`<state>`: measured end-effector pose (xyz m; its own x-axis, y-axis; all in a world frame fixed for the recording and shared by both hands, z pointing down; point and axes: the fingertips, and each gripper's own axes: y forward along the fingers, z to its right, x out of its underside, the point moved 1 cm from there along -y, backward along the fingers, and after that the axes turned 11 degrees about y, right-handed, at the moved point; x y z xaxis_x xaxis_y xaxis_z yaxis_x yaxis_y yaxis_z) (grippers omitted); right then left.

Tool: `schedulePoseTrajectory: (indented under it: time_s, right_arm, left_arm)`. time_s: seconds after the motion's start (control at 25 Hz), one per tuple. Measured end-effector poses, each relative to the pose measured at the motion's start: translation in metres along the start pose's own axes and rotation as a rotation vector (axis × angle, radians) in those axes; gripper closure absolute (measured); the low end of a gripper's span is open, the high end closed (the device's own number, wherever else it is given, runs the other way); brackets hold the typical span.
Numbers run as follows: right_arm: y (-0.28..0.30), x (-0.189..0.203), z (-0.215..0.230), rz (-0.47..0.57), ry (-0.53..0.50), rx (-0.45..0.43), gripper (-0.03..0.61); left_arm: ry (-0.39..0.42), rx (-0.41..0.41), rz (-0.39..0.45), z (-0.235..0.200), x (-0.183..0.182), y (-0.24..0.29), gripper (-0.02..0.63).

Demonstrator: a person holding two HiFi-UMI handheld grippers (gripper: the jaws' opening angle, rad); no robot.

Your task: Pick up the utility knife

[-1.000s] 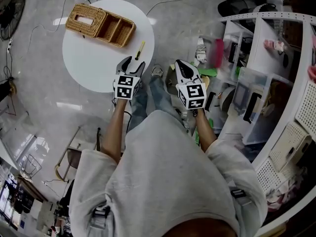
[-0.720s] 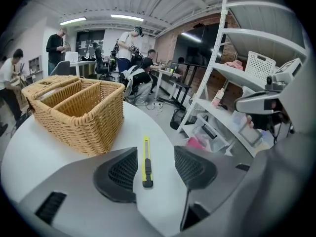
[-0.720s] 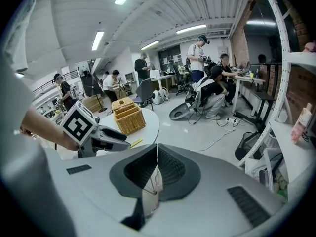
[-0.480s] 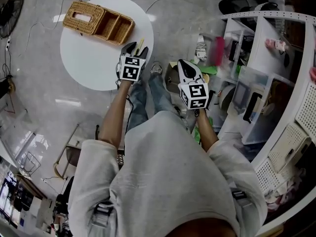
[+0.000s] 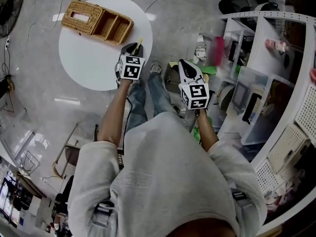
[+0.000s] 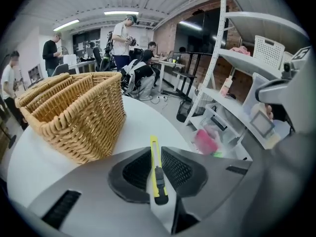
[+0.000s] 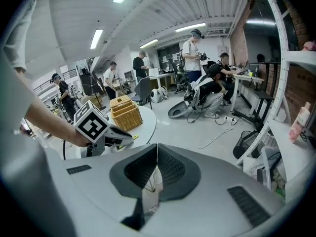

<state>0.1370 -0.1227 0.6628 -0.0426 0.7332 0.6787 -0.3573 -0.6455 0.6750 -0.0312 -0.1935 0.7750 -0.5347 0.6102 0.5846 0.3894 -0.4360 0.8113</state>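
Left gripper view: utility knife [image 6: 156, 171] btwn jaws of left gripper [image 6: 156, 150], just narrowed tight onto it.

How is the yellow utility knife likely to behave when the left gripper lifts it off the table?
The utility knife looks slim and rigid, so it should lift without bending and probably feels light. The left gripper, its jaws having just been closing on its narrow sides, leaves the far end sticking out, so it might pivot slightly.
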Motion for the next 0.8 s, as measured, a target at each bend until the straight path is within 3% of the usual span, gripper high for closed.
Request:
schedulePoseTrajectory:
  time_s: [0.44, 0.8]
  right_arm:
    - [0.0, 0.004, -0.002, -0.007, -0.003, -0.005, 0.546]
    - [0.005, 0.0, -0.012, -0.004, -0.014, -0.021, 0.546]
  left_arm:
    - [0.025, -0.002, 0.001, -0.002, -0.002, -0.003, 0.554]
    - [0.005, -0.028, 0.185, -0.005, -0.029, -0.061, 0.554]
